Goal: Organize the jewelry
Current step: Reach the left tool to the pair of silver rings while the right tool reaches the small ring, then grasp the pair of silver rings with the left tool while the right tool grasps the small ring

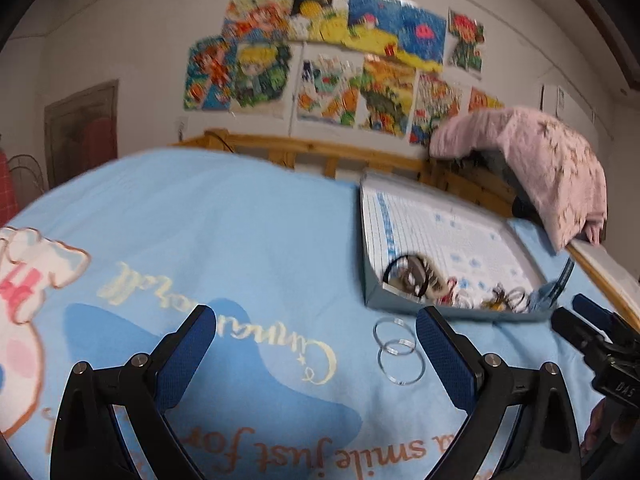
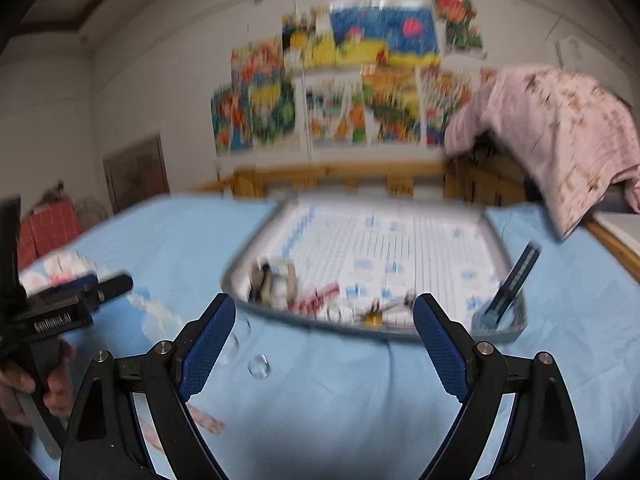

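A pale blue printed bedsheet (image 1: 248, 216) with a cartoon figure and cursive lettering was spread beneath both tongs. The left tongs (image 1: 316, 326), black-framed with blue textured pads, were held wide open above the sheet with nothing between the fingers. Just inside the right finger (image 1: 444, 344) of those tongs, two clear plastic bangles (image 1: 396, 350) were seen lying flat on the sheet, overlapping each other. Beyond that finger, and to its right, a shallow grey-rimmed tray with a white and blue lined base (image 1: 460, 236) was set on the sheet. A black hair tie (image 1: 406, 280) and a jumble of small jewellery pieces (image 1: 488, 296) were gathered along the tray's near edge; the single pieces were too blurred to be told apart. At the far right of the left view, the tip of the right tongs (image 1: 580, 320) was caught.

In the right view, heavily blurred, the right tongs (image 2: 324, 320) were likewise spread open and empty. The left tongs (image 2: 100, 286) were seen to their left, gripped by a hand (image 2: 24, 384). The tray (image 2: 400, 240) lay straight ahead of the right tongs, its near rim between the two fingers, with the jewellery (image 2: 372, 312) heaped along that rim. A dark blue comb-like piece (image 2: 516, 276) leaned in the tray's near right corner, just beyond the right finger. Further right, a pink patterned cloth (image 2: 560, 128) was draped over a wooden bed rail (image 2: 360, 178).
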The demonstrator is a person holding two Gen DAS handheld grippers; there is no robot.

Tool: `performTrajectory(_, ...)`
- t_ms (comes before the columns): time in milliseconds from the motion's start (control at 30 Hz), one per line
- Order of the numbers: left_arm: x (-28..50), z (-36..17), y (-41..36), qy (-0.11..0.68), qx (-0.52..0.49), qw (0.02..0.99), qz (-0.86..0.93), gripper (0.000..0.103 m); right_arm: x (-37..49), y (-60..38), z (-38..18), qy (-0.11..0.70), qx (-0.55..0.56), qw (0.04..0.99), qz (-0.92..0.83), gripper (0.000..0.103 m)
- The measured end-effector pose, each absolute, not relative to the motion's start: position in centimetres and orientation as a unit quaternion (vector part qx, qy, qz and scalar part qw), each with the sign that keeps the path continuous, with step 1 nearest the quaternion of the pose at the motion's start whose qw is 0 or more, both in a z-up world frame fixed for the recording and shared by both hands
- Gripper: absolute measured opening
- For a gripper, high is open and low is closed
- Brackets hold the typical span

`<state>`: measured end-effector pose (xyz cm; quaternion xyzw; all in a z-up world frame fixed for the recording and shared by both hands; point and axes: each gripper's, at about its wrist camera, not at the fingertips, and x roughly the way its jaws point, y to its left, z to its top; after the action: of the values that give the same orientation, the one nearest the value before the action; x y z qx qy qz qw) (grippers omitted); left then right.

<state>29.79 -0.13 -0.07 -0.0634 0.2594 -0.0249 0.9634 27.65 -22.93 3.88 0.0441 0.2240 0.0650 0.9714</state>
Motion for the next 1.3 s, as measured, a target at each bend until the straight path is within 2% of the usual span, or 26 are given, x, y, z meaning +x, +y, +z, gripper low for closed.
performTrajectory(167,31.2,-2.2,-0.4,0.292,-0.067,0.953,-0.052,0.100,30.1,-23.0,1.1,0.273,0.064,0.955,0.095,0.087)
performTrajectory(200,31.4,-2.5,-0.5,0.296,-0.067,0.951,-0.057,0.099,30.4,-22.8,0.7,0.277,0.063,0.953,0.100,0.084)
performTrajectory(333,32.4,-3.5,-1.3,0.317,-0.061,0.942,-0.092,0.078,31.2,-21.7,-0.5,0.289,0.054,0.948,0.123,0.060)
performTrajectory(400,32.8,-4.0,-1.7,0.325,-0.057,0.938,-0.110,0.070,31.5,-21.4,-0.9,0.295,0.052,0.945,0.130,0.056)
performTrajectory(467,33.2,-4.5,-2.0,0.335,-0.056,0.933,-0.123,0.054,31.9,-21.0,-1.5,0.305,0.048,0.941,0.140,0.047)
performTrajectory(500,33.6,-4.8,-2.2,0.343,-0.057,0.928,-0.132,0.050,32.0,-20.8,-1.7,0.309,0.046,0.939,0.143,0.040)
performTrajectory(533,33.9,-5.0,-2.3,0.350,-0.058,0.925,-0.138,0.042,32.2,-20.6,-1.9,0.314,0.043,0.937,0.148,0.039)
performTrajectory(567,34.1,-5.3,-2.4,0.358,-0.060,0.920,-0.148,0.039,32.3,-20.5,-2.1,0.317,0.042,0.935,0.152,0.039)
performTrajectory(667,34.7,-5.7,-2.5,0.369,-0.072,0.910,-0.177,0.033,32.9,-19.8,-2.3,0.324,0.033,0.931,0.164,0.039)
performTrajectory(800,35.1,-6.3,-2.5,0.382,-0.079,0.902,-0.183,0.032,33.5,-19.0,-2.7,0.338,0.022,0.925,0.173,0.035)
performTrajectory(1000,35.5,-7.0,-2.9,0.394,-0.074,0.899,-0.175,0.023,34.0,-18.2,-3.3,0.360,0.011,0.916,0.180,0.034)
performTrajectory(1133,35.7,-7.2,-3.1,0.402,-0.071,0.895,-0.177,0.005,33.9,-18.0,-3.6,0.367,0.005,0.913,0.179,0.020)
performTrajectory(1233,35.4,-7.1,-3.2,0.396,-0.069,0.897,-0.185,0.003,33.8,-18.0,-3.5,0.366,0.005,0.912,0.186,0.006)
performTrajectory(1300,35.1,-6.7,-3.3,0.389,-0.067,0.899,-0.190,0.003,33.5,-18.0,-3.3,0.361,0.005,0.913,0.189,0.005)
